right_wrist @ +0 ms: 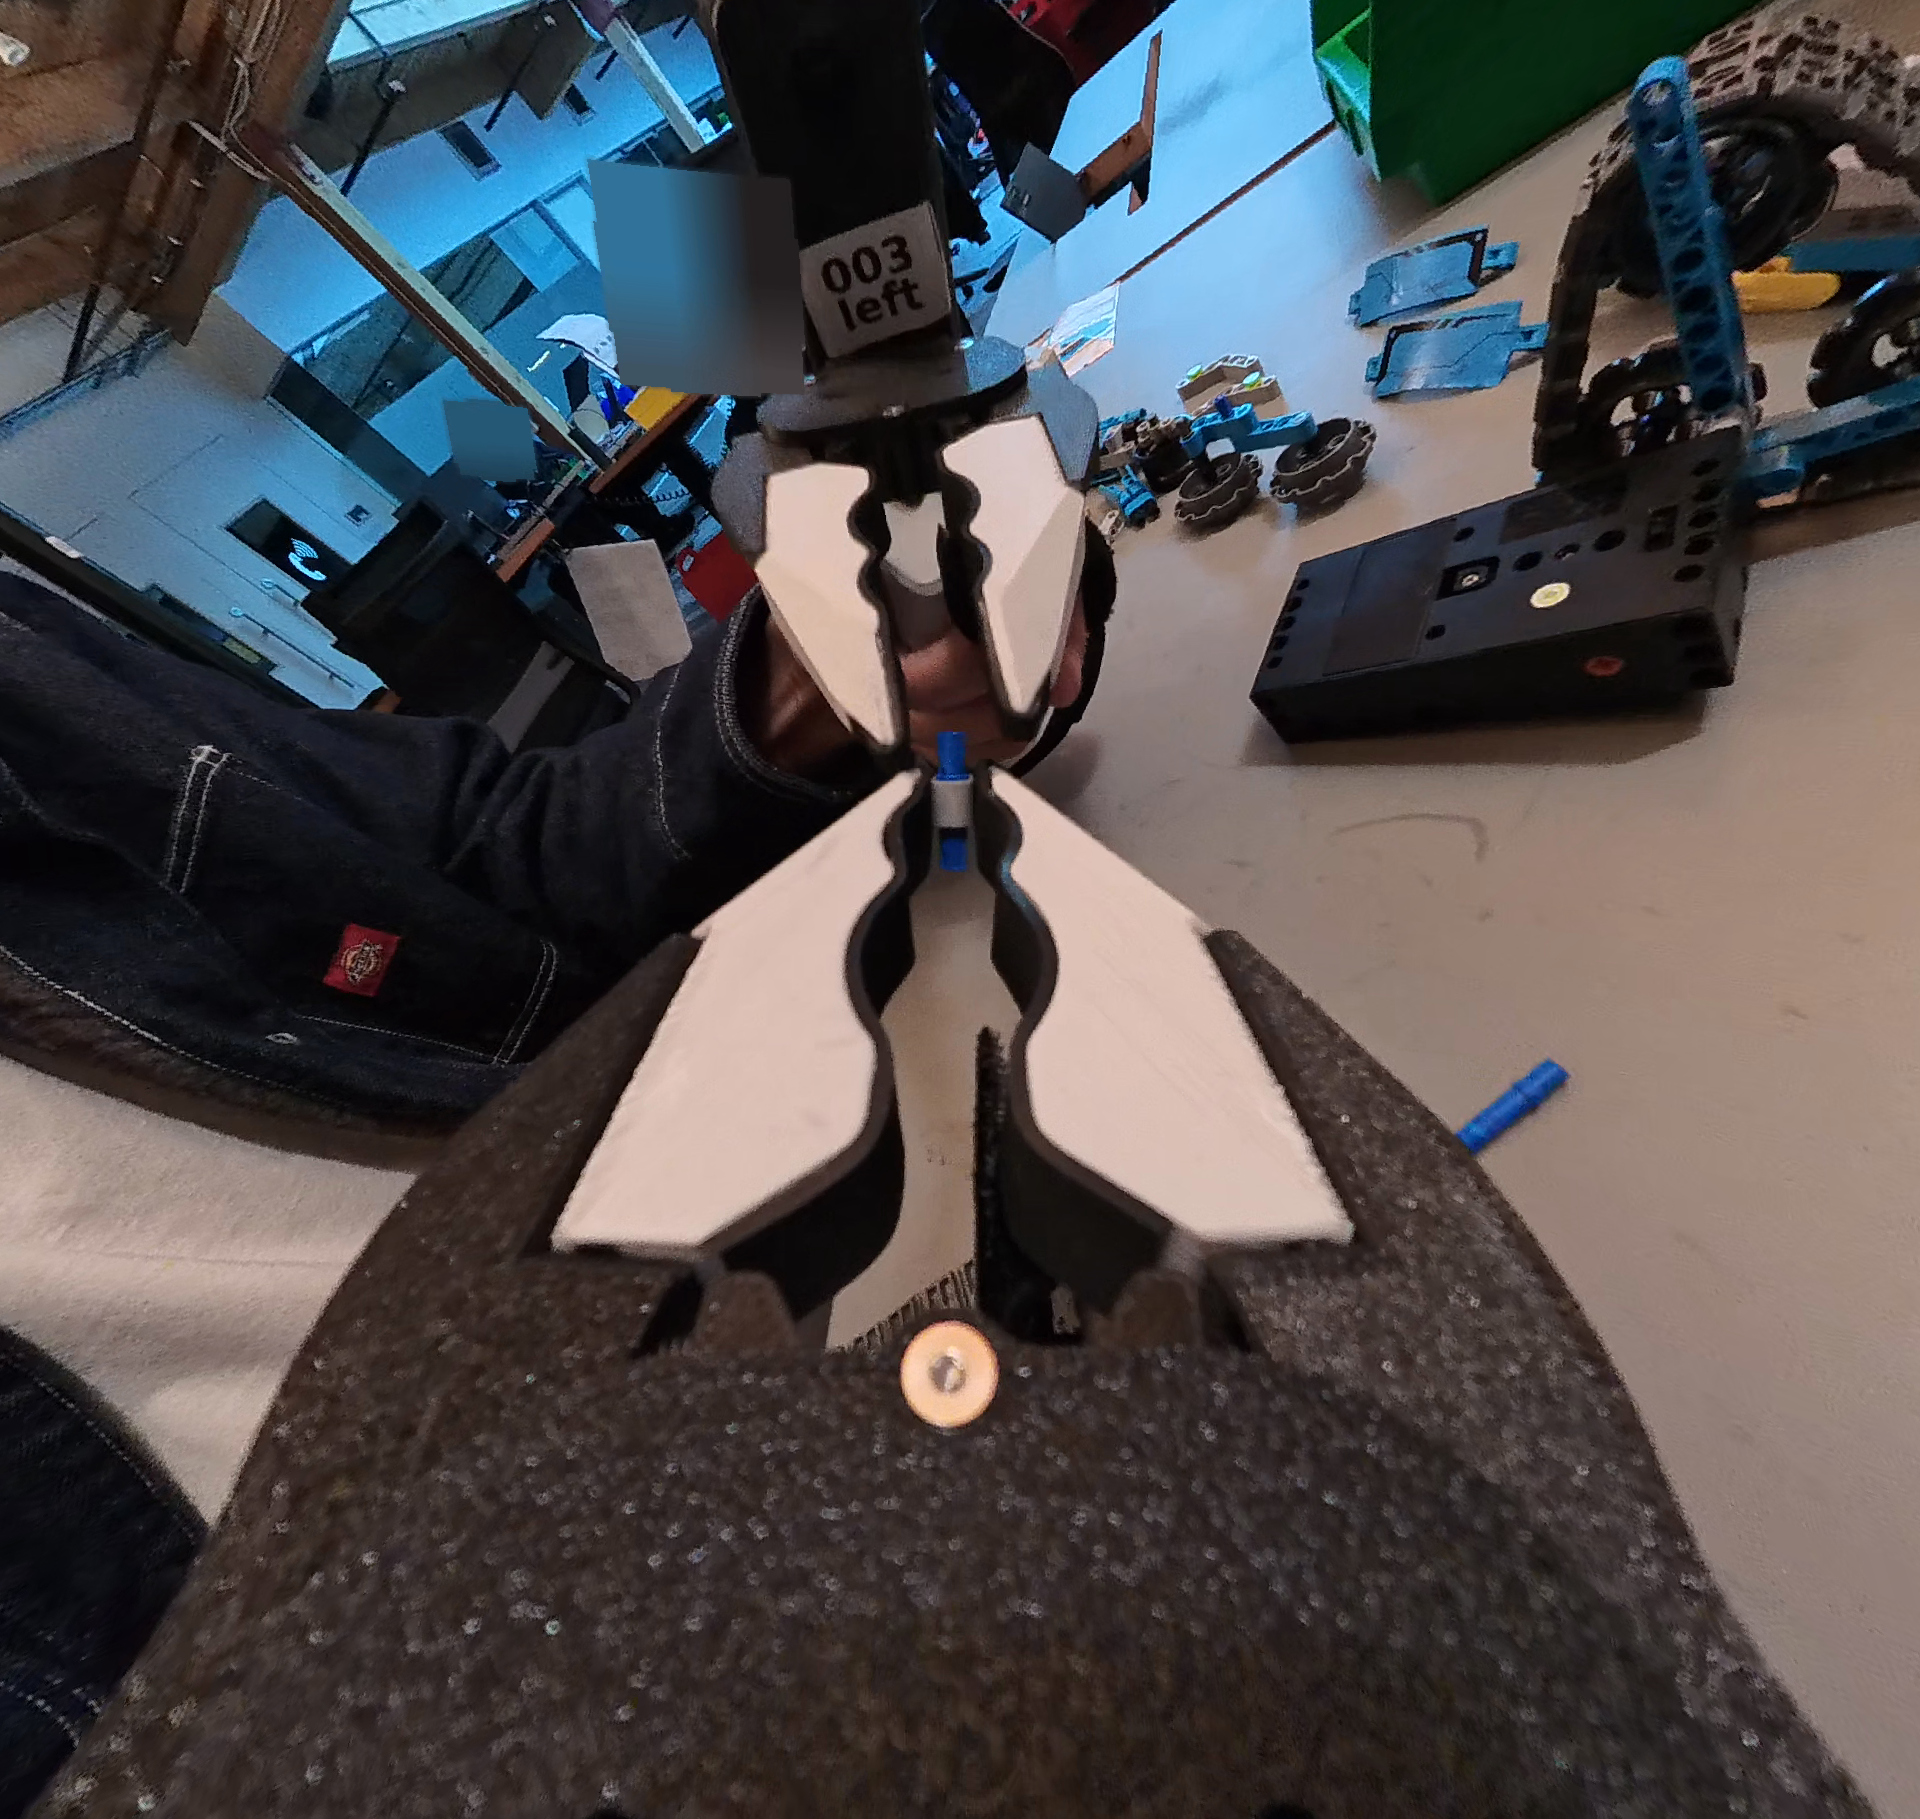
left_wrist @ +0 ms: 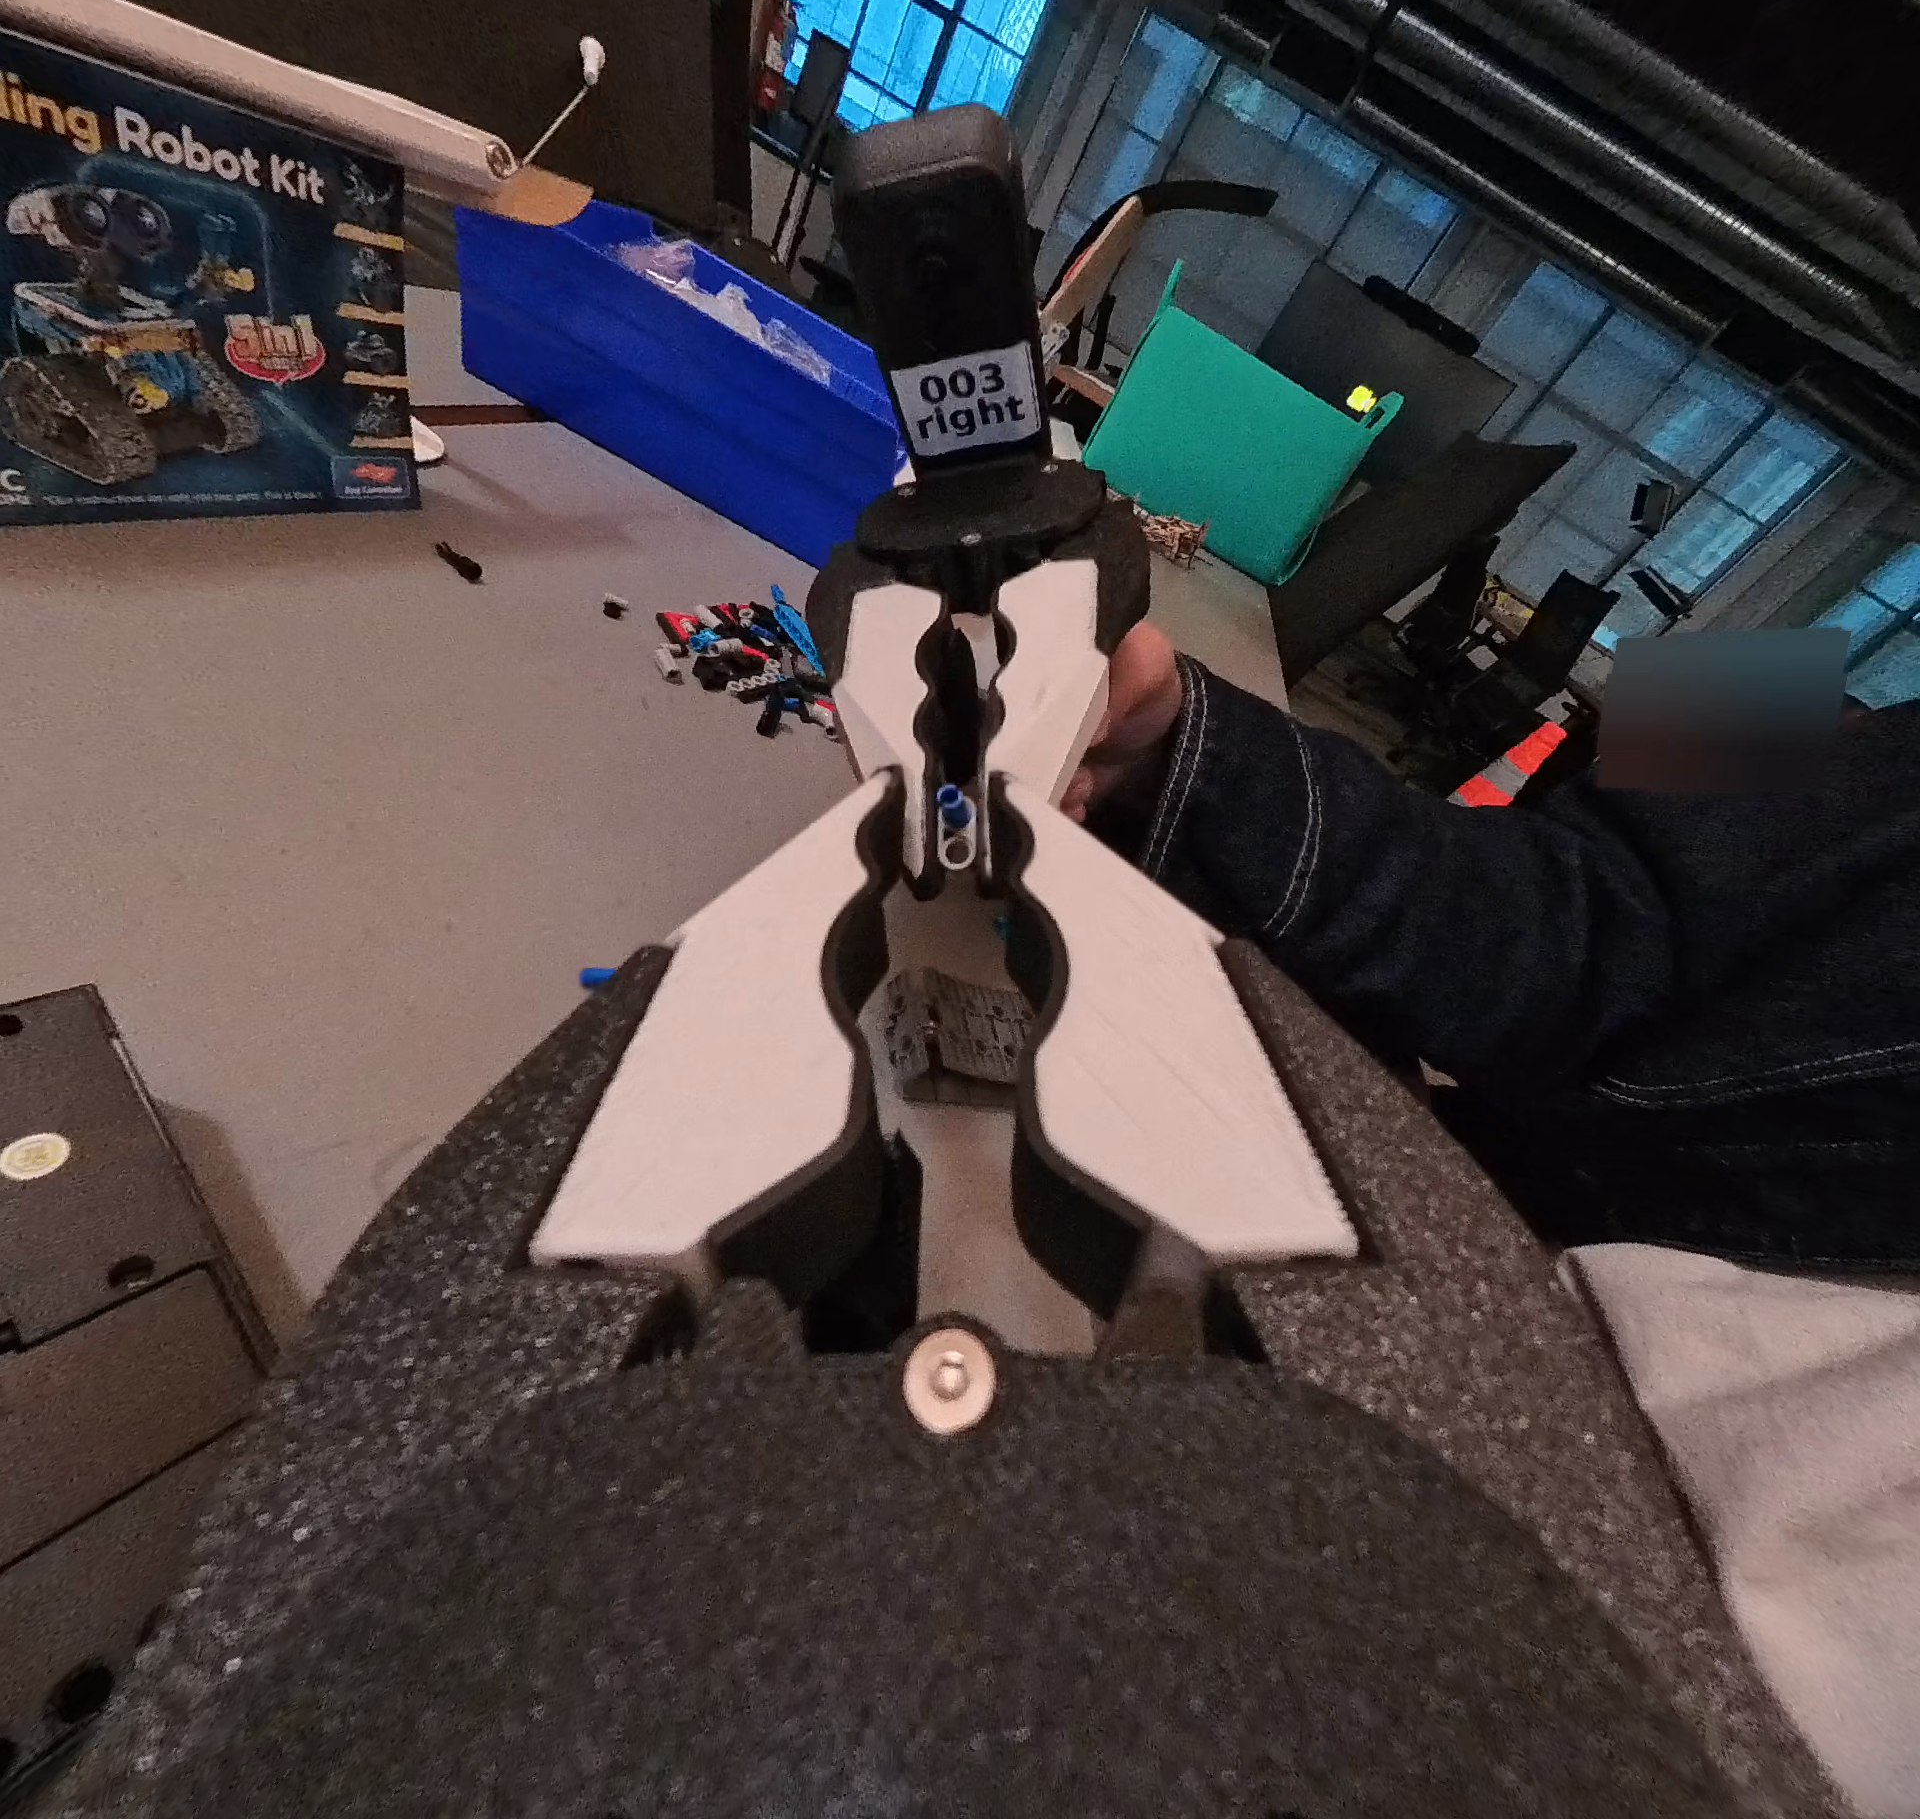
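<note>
While the two tools meet tip to tip above the near edge of the worktop (left_wrist: 260,782), we see the right hand-held gripper (right_wrist: 953,787) closed tight on a small grey connector (right_wrist: 952,801) with a blue pin (right_wrist: 951,753) through it. The left hand-held gripper (left_wrist: 948,793) faces it with its jaws a narrow gap apart, straddling the pin's end; whether its pads touch the pin we cannot tell, since the tips overlap in both views.

Each tool carries a white printed label: (left_wrist: 966,403) on the right one, (right_wrist: 873,289) on the left. A red brand patch (right_wrist: 361,957) sits on the person's dark denim. Toward the far left corner stands a kit box (left_wrist: 197,294) with bold lettering and a tracked robot pictured on it, with a blue bin (left_wrist: 665,356) beside it. A pile of small parts (left_wrist: 743,657) lies mid-worktop behind the right tool. A black block (right_wrist: 1507,616), a half-built tracked model (right_wrist: 1714,211) and a loose blue peg (right_wrist: 1512,1104) lie on the worktop beyond the left tool.
</note>
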`<action>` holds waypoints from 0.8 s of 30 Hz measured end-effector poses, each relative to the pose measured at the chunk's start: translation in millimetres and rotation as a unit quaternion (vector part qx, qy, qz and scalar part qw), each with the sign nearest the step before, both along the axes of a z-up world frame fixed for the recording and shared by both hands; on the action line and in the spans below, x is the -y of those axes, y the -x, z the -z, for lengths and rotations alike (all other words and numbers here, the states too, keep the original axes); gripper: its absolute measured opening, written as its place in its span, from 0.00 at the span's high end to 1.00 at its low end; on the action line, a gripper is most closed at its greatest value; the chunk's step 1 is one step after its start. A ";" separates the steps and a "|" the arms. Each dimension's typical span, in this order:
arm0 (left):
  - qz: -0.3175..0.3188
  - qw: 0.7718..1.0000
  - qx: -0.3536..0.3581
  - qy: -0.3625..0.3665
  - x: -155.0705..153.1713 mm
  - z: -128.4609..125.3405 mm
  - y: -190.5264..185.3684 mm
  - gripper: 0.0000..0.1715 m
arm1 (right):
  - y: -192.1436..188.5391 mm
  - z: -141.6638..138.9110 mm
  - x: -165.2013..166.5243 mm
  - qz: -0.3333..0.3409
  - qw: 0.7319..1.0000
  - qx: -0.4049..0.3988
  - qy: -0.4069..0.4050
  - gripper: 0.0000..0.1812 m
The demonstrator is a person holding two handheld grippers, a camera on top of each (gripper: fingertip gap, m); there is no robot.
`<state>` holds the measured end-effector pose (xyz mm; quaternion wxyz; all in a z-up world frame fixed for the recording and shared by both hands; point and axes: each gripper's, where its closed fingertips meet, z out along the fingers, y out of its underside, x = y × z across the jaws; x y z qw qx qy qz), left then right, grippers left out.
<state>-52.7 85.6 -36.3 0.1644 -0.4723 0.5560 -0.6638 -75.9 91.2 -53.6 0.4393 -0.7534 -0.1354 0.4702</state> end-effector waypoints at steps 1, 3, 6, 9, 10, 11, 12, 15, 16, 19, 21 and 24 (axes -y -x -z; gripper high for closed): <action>0.000 1.000 0.001 0.000 0.2 0.0 -0.2 0.92 | -0.4 0.1 -0.1 0.001 1.000 0.001 0.000 0.97; 0.004 1.000 0.002 -0.004 1.6 0.4 0.2 0.96 | -0.5 1.8 -0.8 0.003 1.000 0.007 0.001 0.97; -0.001 1.000 0.004 -0.025 2.6 3.0 -0.4 0.97 | -1.4 4.4 -0.1 0.003 1.000 0.021 0.001 0.97; -0.010 0.998 0.017 -0.063 2.0 2.1 0.7 0.99 | -0.7 3.0 -1.1 0.007 1.000 0.027 -0.007 0.97; -0.015 0.998 0.027 -0.062 0.5 -2.5 1.5 0.99 | -0.8 -2.0 -2.5 0.010 1.000 0.015 -0.015 0.97; -0.019 0.998 0.033 -0.054 -2.3 -6.3 2.1 0.99 | -3.3 -6.2 -5.2 0.023 0.999 0.008 -0.026 0.95; -0.027 0.998 0.038 -0.045 -7.1 -9.6 2.5 1.00 | -8.3 -8.7 -7.9 0.038 0.999 0.008 -0.033 0.93; -0.048 0.997 0.066 -0.003 -19.9 -24.7 5.7 1.00 | -18.3 -20.4 -6.0 0.049 0.998 -0.019 -0.046 0.91; -0.051 0.996 0.071 0.008 -22.5 -27.5 6.4 1.00 | -20.6 -24.2 -7.0 0.056 0.997 -0.025 -0.055 0.90; -0.047 0.996 0.073 0.022 -22.4 -28.6 6.4 1.00 | -17.0 -29.7 -9.1 0.058 0.995 -0.027 -0.077 0.89; -0.038 0.996 0.077 0.035 -20.0 -30.2 6.9 1.00 | -12.4 -29.7 -11.9 0.058 0.994 -0.021 -0.086 0.89; -0.027 0.995 0.078 0.056 -17.7 -32.1 6.2 1.00 | -7.7 -32.5 -14.6 0.065 0.991 -0.001 -0.113 0.92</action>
